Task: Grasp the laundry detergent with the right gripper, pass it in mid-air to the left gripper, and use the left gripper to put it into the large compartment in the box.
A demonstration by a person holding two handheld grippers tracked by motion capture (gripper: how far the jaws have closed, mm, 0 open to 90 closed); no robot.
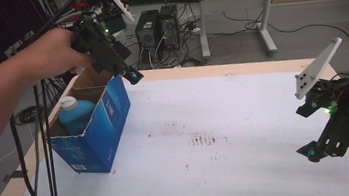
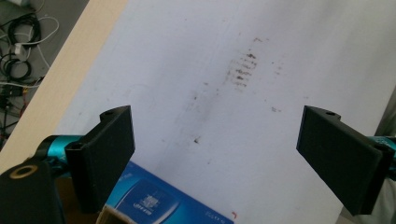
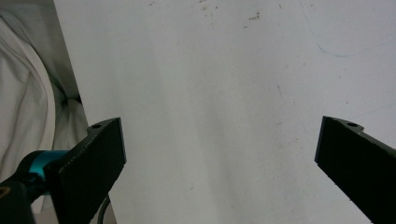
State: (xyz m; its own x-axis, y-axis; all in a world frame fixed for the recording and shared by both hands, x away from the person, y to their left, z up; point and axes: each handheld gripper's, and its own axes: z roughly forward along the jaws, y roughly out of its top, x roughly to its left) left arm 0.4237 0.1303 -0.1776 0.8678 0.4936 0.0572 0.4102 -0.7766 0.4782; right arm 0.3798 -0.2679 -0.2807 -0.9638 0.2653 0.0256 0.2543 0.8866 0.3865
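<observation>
Bottle (image 1: 75,114) boxed below left tongs (image 1: 132,76)

Both grippers are black with teal collars, green lights, flat black fingers (image 2: 109,154), trailing black cables.

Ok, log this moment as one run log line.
left gripper: open, empty, above blue box | bottle: in box | right gripper: open, empty, over white sheet

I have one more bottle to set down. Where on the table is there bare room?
The white sheet is bare from the blue cardboard box across to the right claw; only faint brown stains mark its middle. The box itself, already holding a blue plastic bottle, is the crowded spot.
</observation>
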